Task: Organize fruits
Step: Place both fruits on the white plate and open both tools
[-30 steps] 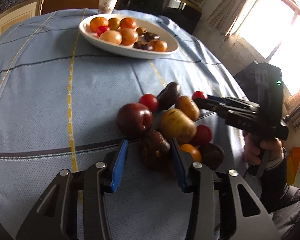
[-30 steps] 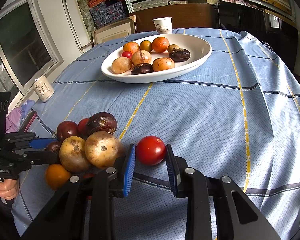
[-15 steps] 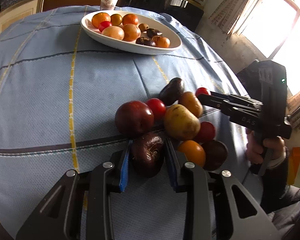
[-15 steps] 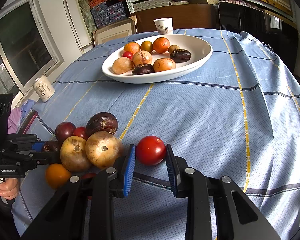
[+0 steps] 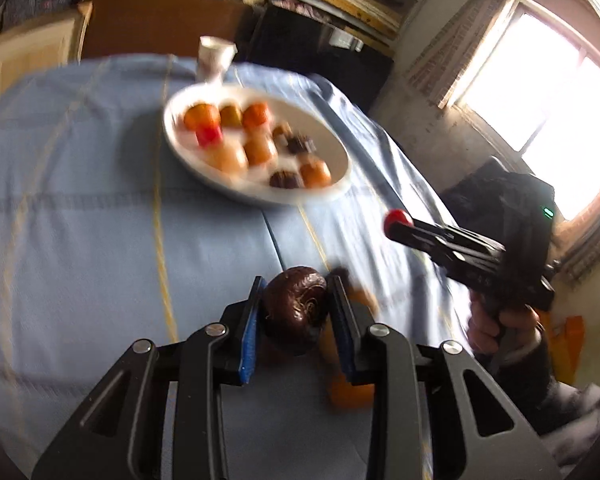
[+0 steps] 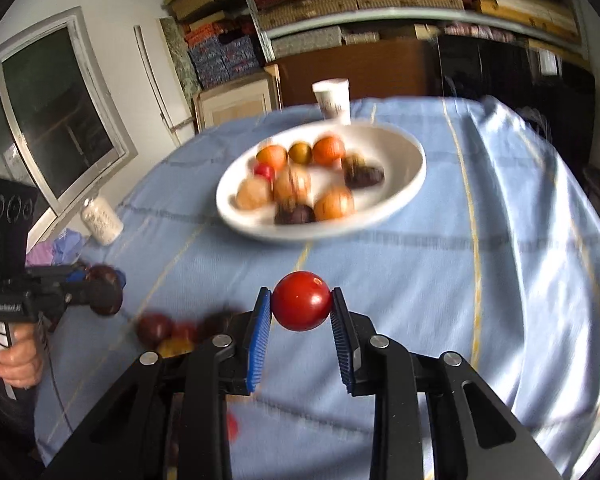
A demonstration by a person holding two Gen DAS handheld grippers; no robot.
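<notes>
The left gripper had its fingers clamped on a dark wrinkled fruit; the right gripper gripped a red tomato, the white fruit plate beyond both fingertips.

Blue-clothed table with white fruit plate, paper cup, loose fruit.

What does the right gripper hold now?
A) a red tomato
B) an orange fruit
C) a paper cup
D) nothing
A: in the right wrist view the right gripper is shut on a round red tomato, with one blue pad on each side of it, above the blue tablecloth.
</notes>
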